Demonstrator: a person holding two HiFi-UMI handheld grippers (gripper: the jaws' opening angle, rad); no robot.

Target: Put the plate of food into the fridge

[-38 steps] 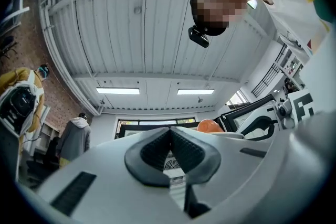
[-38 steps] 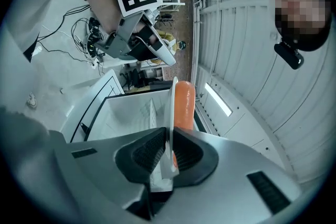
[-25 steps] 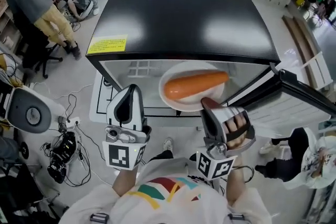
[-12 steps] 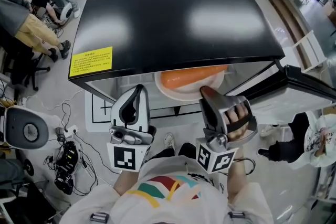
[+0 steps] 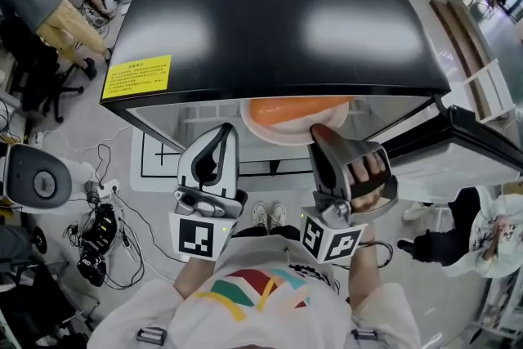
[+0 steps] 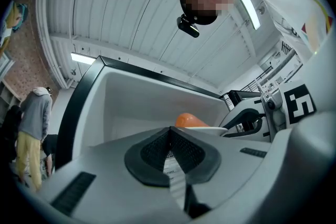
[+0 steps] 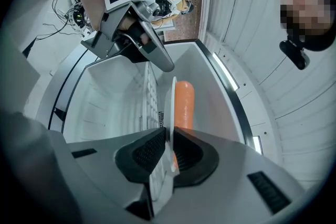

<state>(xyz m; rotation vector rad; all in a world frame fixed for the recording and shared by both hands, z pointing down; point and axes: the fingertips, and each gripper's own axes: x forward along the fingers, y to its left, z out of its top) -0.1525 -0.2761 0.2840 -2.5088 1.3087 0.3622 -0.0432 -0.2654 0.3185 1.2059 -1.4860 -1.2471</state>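
A white plate (image 5: 286, 129) carrying an orange sausage-shaped food (image 5: 298, 108) is held inside the open fridge (image 5: 278, 20), mostly hidden under the fridge's black top in the head view. My right gripper (image 5: 320, 135) is shut on the plate's near rim; in the right gripper view the plate (image 7: 172, 107) runs edge-on between the pads, with the orange food (image 7: 184, 105) beyond. My left gripper (image 5: 225, 132) hovers to the left of the plate, shut and empty. In the left gripper view the food (image 6: 188, 120) and the right gripper (image 6: 252, 118) show ahead.
The fridge door (image 5: 470, 143) hangs open at the right. A wire shelf (image 7: 149, 99) lies inside the white fridge cavity. People stand at the left (image 5: 57, 12) and lower right (image 5: 482, 233). Cables and a device (image 5: 102, 233) lie on the floor at the left.
The plate with the food has moved deeper into the fridge, so less of it shows under the black top. Both grippers have moved forward toward the fridge opening.
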